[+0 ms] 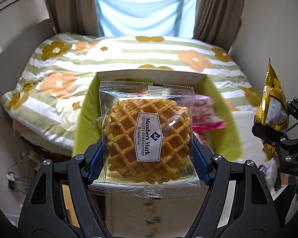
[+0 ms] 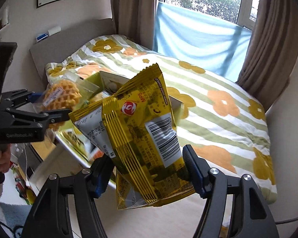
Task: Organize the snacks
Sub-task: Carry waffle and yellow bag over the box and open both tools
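A clear-wrapped waffle pack (image 1: pixel 147 136) with a white label sits between the blue pads of my left gripper (image 1: pixel 147 158), which is shut on it and holds it up. Behind it stands an open box (image 1: pixel 149 77) with a lime-green inside and pink packets (image 1: pixel 204 115). My right gripper (image 2: pixel 147 170) is shut on a gold snack bag (image 2: pixel 137 130) with a barcode, held in the air. In the left wrist view the gold snack bag (image 1: pixel 272 103) and right gripper (image 1: pixel 276 130) show at the right edge. In the right wrist view the waffle pack (image 2: pixel 63 95) and left gripper (image 2: pixel 39 111) are at the left, a hand (image 2: pixel 2 158) below them.
A bed with a flowered, green-striped quilt (image 1: pixel 129 53) lies behind the box. Brown curtains (image 2: pixel 133 6) and a blue cloth (image 1: pixel 147 10) hang over the window. A pale table top (image 2: pixel 168 218) lies below the right gripper. Cables (image 1: pixel 15 178) lie on the floor at left.
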The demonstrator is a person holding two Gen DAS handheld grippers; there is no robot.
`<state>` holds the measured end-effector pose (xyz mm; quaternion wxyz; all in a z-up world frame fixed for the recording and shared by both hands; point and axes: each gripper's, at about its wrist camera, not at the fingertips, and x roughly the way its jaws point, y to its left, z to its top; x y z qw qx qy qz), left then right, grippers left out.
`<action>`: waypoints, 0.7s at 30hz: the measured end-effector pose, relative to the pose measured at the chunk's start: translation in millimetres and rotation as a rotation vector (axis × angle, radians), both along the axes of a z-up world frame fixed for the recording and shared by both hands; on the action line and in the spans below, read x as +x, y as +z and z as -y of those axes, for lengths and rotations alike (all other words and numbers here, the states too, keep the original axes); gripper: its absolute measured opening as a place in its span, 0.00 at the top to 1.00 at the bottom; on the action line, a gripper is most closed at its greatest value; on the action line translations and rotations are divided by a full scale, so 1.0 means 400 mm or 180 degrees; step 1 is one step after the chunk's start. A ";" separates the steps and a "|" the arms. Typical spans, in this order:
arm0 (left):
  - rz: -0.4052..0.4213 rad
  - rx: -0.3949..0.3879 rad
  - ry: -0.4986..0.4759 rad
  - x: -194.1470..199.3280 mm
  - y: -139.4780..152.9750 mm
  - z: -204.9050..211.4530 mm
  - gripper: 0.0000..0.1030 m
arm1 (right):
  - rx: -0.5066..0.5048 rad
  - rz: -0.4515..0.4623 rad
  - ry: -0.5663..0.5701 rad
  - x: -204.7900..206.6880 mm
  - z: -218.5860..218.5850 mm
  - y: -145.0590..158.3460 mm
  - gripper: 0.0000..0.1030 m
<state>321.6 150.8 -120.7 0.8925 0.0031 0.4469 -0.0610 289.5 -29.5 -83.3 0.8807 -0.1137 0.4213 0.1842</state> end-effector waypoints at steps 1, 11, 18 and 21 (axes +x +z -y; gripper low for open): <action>-0.0053 0.0026 -0.0026 0.020 -0.015 -0.022 0.30 | 0.0020 -0.0025 -0.0017 0.010 -0.014 -0.007 0.38; -0.0277 0.0118 -0.0219 0.101 -0.105 -0.071 0.19 | 0.0368 -0.0420 -0.0443 0.092 -0.100 -0.085 0.38; -0.0295 0.0107 -0.0122 0.079 -0.111 -0.086 0.00 | 0.0473 -0.0653 -0.0542 0.121 -0.112 -0.122 0.38; -0.0325 0.0040 -0.0069 0.065 -0.108 -0.100 0.00 | 0.0536 -0.0739 -0.0535 0.130 -0.119 -0.132 0.38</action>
